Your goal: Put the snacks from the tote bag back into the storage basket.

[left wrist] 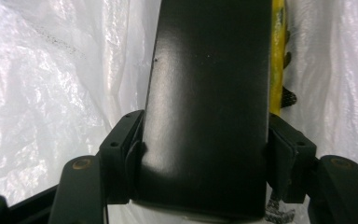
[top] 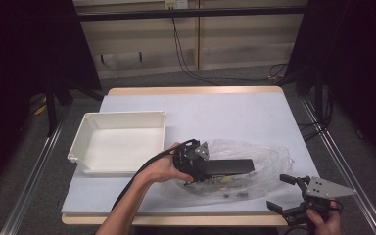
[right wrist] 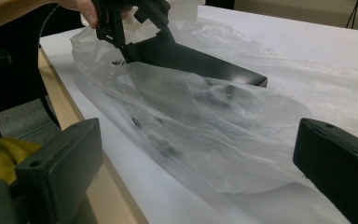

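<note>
Held low at the near right corner of the surface (top: 235, 107): right gripper (top: 283, 193), jaws spread wide with nothing between them, matte black pads blocky in the right gripper view, a scrap of yellow fabric (right wrist: 0, 156) cut off at the lower left there, not identifiable. Just beyond lay a clear plastic bag (top: 245, 169), thin, crinkled and glossy, mounded on the pale blue-grey surface; small dark items inside (right wrist: 161, 140), blurred by the film and too indistinct to name. Farther in, left gripper (left wrist: 205, 154) clamped on the near end of a flat black box (top: 230, 166), jaws roughly half spread, pads pressed on its two long sides. Box smooth, semi-matte, rectangular, slightly raised at the gripped end, resting over the bag at mid-surface; far end cut off at the top of the left gripper view. Beside the box there, a yellow strip (left wrist: 278, 56) with dark mesh below, mostly hidden behind the box edge. Left hand (top: 164, 169) partly covered by the gripper body. Farther left, a white plastic tray (top: 85, 125), shallow, square-cornered, with a rolled rim. Beyond, a light wooden edge of the surface, grey floor and trailing cables in dim light.
</note>
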Demonstrator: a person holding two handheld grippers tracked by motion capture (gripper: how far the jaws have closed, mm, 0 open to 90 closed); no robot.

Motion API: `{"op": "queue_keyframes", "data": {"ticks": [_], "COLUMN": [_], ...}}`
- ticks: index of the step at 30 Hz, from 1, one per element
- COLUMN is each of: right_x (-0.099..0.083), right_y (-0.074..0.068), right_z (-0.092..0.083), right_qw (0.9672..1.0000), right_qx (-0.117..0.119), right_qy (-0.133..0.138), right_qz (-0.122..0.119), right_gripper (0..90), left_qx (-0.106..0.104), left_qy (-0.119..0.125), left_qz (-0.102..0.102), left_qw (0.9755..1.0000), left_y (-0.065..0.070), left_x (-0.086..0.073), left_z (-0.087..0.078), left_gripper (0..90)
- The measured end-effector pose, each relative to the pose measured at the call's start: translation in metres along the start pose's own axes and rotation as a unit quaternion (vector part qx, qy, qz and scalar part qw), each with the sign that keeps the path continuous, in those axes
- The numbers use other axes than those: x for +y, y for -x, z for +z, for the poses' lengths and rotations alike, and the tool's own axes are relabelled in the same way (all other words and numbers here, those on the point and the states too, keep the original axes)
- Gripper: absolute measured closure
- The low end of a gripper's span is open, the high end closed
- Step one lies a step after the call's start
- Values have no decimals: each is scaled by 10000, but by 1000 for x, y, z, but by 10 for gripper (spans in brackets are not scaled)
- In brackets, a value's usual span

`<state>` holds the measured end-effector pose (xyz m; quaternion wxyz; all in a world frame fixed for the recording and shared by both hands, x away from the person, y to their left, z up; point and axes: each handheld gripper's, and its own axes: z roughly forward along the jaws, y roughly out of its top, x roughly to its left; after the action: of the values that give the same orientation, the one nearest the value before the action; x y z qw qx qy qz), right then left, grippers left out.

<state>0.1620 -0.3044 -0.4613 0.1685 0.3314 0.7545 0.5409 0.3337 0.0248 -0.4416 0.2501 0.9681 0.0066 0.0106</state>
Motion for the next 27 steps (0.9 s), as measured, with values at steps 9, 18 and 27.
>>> {"op": "queue_keyframes", "data": {"ticks": [9, 18, 27], "right_x": [0, 0, 1], "right_y": [0, 1, 1], "right_z": [-1, -1, -2], "right_qw": [10000, 10000, 9998], "right_qx": [-24, -62, -78], "right_qy": [19, 76, 157], "right_qz": [-6, -12, -28], "right_gripper": [10, 11, 10], "left_qx": [-106, -32, 46], "left_qy": [-99, 166, 345], "left_qz": [97, 87, -9], "left_qw": [9998, 9998, 9994], "left_y": [-3, -2, -1], "left_x": [4, 9, 12], "left_z": [0, -13, -29], "left_gripper": [427, 428, 428]}}
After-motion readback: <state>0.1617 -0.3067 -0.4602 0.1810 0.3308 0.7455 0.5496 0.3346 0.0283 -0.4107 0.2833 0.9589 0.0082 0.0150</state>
